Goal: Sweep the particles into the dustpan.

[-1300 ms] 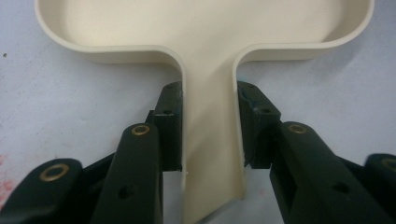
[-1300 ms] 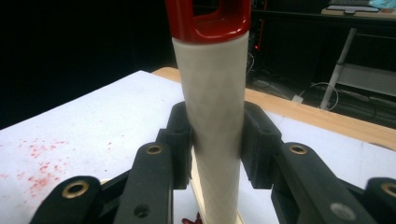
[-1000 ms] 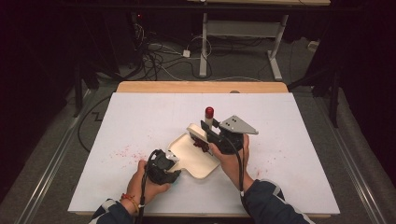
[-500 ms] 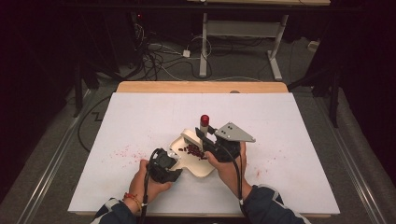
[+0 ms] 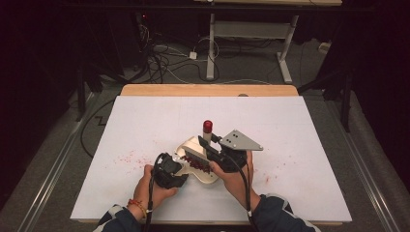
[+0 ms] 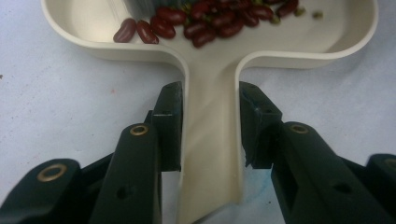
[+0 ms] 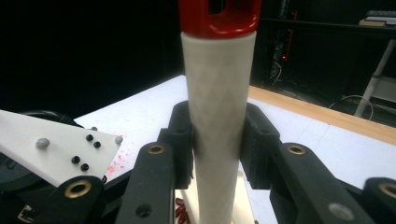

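Cream dustpan (image 5: 203, 170) lies on the white table sheet (image 5: 145, 121), just nearer the person than the middle of the table. Its handle points to about 8 o'clock in the high view, its tray opens toward 2 o'clock.

Left gripper (image 5: 169, 170) sits at the 8 o'clock end of the dustpan. In the left gripper view its jaws are clenched on the dustpan's handle (image 6: 212, 140), one pad on each side wall, both touching.

Red kidney beans (image 6: 196, 23) lie in a loose band across the tray, with a few small green bits among them. Two beans sit apart at the 9 o'clock end of the band. More red specks (image 5: 126, 157) are scattered on the sheet at 9 o'clock from the dustpan.

Right gripper (image 5: 212, 147) is above the tray, at 2 o'clock from the left one. Its jaws grasp the white handle of a hand brush (image 7: 219, 116), pads pressed on both sides, handle upright, red cap (image 5: 208, 126) on top. Brush head (image 5: 196, 155) rests in the tray, against the beans. The grey three-cornered plate (image 5: 240, 141) on this gripper points to 3 o'clock.
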A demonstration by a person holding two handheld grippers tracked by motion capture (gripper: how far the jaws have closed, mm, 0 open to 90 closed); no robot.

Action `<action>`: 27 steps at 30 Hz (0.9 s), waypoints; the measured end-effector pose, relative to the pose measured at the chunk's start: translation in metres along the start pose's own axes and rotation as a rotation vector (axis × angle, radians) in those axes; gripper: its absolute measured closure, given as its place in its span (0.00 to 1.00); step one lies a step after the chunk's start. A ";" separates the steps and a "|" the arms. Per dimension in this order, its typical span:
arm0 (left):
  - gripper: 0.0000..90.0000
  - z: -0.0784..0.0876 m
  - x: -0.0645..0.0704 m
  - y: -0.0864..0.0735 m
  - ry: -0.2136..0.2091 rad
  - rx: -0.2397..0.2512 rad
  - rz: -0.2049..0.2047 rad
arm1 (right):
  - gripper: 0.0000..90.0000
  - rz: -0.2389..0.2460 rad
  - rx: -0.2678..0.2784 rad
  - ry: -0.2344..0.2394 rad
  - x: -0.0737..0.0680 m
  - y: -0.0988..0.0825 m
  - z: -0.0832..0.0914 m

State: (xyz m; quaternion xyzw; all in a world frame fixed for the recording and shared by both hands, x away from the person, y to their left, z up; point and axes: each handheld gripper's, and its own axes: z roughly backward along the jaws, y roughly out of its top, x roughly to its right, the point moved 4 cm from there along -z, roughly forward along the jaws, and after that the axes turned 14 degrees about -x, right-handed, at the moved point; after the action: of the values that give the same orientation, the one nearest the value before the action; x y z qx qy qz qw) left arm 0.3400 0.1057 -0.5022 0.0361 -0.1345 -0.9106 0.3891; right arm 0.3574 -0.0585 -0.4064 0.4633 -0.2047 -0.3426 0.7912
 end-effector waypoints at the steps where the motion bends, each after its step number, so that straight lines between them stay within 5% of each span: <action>1: 0.70 0.000 0.000 0.000 0.000 0.000 -0.002 | 0.77 -0.006 0.002 0.002 0.000 0.000 0.001; 27: 0.71 0.002 -0.003 -0.010 0.009 -0.010 -0.031 | 0.77 -0.050 0.073 -0.050 0.047 0.019 0.034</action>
State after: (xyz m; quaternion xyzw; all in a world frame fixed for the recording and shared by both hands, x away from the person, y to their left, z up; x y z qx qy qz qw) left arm 0.3349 0.1145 -0.5032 0.0402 -0.1276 -0.9171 0.3756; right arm 0.3743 -0.1074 -0.3727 0.4883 -0.2251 -0.3658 0.7596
